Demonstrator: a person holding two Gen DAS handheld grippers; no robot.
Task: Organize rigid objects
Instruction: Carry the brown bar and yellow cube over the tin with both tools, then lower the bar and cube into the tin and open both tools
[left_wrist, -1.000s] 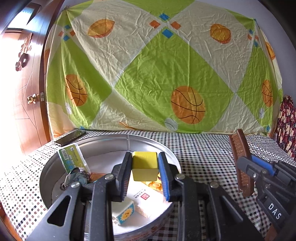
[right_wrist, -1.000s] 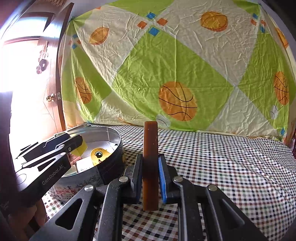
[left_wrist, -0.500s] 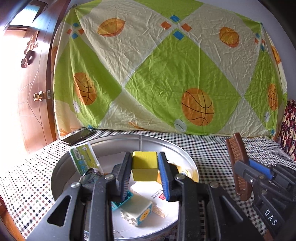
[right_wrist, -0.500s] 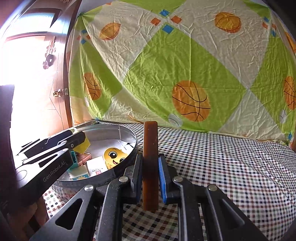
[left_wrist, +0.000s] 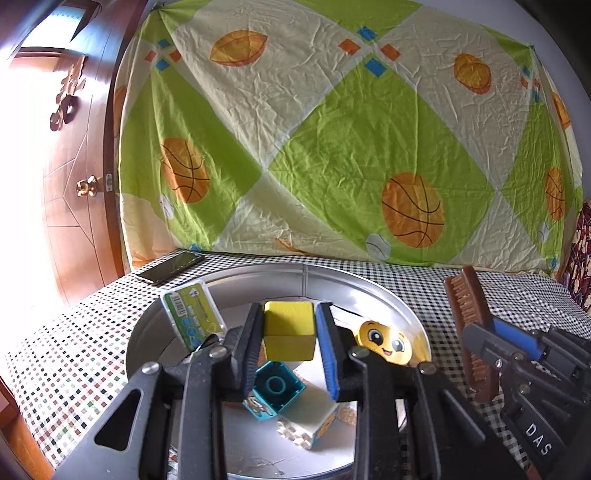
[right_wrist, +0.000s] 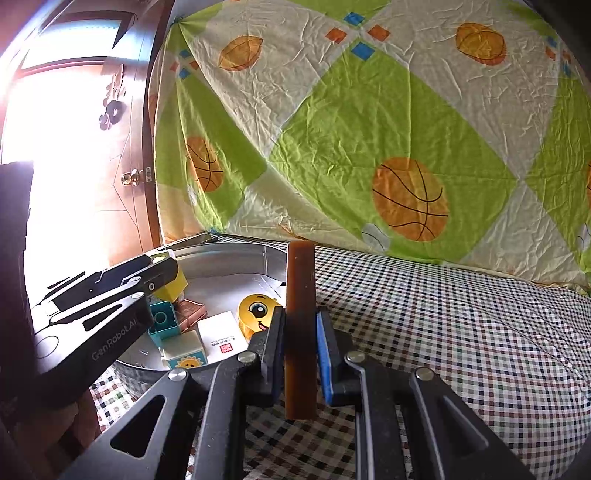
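Now | left gripper (left_wrist: 289, 345) grasps yellow block (left_wrist: 289, 330) over crowded tin (left_wrist: 388, 299) | right gripper (right_wrist: 300, 350) clamps brush (right_wrist: 301, 325)

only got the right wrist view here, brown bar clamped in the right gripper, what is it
Observer: In the left wrist view it is a wooden brush with bristles down one face, pinched by the right gripper.
Operator: left gripper hides the tin's left side, anything there
Observer: A green and white plastic case leans against the round metal tin's inner wall there.
Operator: is the yellow cube really gripped
Observer: Yes, the left gripper is shut on the yellow cube, pads flat on two opposite sides, above a teal toy block.
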